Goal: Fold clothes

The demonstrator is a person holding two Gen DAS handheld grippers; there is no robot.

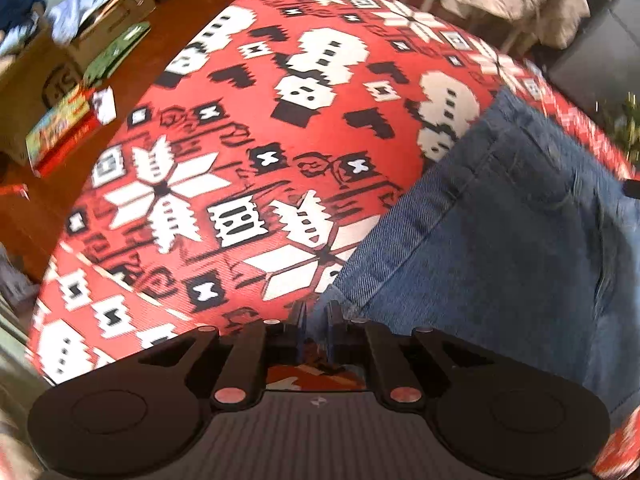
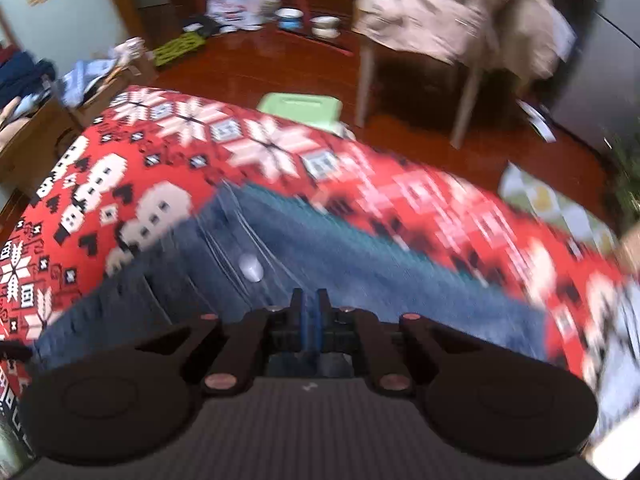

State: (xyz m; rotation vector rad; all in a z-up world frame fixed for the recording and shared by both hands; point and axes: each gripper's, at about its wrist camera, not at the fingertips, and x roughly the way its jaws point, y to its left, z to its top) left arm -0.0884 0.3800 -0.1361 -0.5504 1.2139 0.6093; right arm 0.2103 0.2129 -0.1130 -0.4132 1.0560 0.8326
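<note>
Blue jeans (image 1: 500, 232) spread on red patterned cloth (image 1: 224, 128) over the counter. Left gripper (image 1: 316, 316) jaws pinched on jeans corner. Right gripper (image 2: 309, 304) jaws closed above the denim; grip not discernible, view blurred.

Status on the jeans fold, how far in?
Done: jeans lie on the red patterned cloth; no finished fold shows. In hand: left gripper is shut on a corner of the denim. Right gripper is shut, its jaws nearly together over the jeans; blur hides whether it pinches fabric. Left: the folding itself, as far as these views show, then setting the jeans aside.
</note>
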